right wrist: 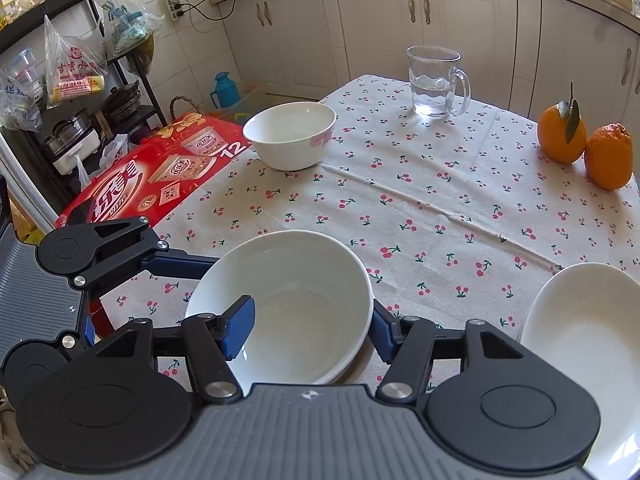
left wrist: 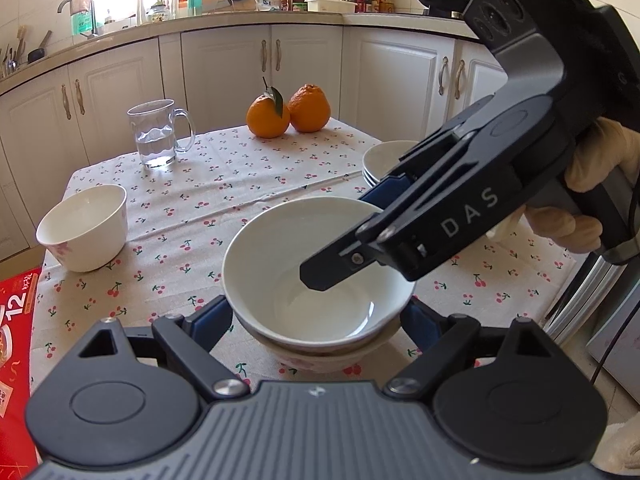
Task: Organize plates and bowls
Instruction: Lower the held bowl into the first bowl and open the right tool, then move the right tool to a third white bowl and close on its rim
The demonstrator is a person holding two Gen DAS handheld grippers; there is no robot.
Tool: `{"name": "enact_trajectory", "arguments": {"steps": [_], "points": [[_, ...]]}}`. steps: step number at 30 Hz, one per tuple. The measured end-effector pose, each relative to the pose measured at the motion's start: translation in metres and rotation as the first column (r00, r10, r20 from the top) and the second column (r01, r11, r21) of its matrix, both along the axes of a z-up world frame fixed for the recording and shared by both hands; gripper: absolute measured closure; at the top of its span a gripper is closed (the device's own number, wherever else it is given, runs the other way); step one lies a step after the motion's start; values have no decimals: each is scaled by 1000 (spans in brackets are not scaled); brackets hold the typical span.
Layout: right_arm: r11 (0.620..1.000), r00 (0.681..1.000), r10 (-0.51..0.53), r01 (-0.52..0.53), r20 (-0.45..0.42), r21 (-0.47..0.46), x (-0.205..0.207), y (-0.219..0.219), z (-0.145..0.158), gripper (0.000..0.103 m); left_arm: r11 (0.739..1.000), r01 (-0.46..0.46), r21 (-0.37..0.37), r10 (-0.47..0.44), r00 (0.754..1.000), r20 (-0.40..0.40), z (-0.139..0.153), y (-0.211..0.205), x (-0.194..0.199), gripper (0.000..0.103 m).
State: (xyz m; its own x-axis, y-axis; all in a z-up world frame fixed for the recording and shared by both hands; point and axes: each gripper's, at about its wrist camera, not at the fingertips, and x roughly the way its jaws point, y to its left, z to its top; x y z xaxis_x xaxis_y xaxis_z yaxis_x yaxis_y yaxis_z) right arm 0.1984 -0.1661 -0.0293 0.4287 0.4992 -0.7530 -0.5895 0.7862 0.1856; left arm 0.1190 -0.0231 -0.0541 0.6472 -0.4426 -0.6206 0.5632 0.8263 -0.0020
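Your left gripper (left wrist: pixel 316 320) stood wide, its jaws flanking the lower of 2 nested white bowls near the table's (left wrist: pixel 240 184) front edge; whether the pads pressed on it could not be told. The upper bowl (left wrist: pixel 316 268) sat inside that lower bowl (left wrist: pixel 320 356). Your right gripper (right wrist: pixel 310 330) straddled the upper bowl's rim, 1 pad inside, 1 outside, jaws slightly parted, contact unclear. A third bowl (left wrist: pixel 84 226) stood apart at the table's left, stacked plates (left wrist: pixel 384 160) at the right.
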Motion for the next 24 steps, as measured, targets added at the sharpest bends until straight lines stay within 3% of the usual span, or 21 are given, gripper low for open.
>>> {"name": "enact_trajectory", "arguments": {"steps": [8, 18, 24], "points": [[1000, 1000, 3, -3, 5, 2, -1, 2, 1, 25, 1000, 0, -1, 0, 1000, 8, -1, 2, -1, 11], [1000, 999, -8, 8, 36, 1, -7, -2, 8, 21, 1000, -4, 10, 4, 1000, 20, 3, 6, -7, 11], [1000, 997, 1, 0, 75, -10, -11, 1, 20, 10, 1000, -4, 28, 2, 999, 44, 12, 23, -17, 10]]}}
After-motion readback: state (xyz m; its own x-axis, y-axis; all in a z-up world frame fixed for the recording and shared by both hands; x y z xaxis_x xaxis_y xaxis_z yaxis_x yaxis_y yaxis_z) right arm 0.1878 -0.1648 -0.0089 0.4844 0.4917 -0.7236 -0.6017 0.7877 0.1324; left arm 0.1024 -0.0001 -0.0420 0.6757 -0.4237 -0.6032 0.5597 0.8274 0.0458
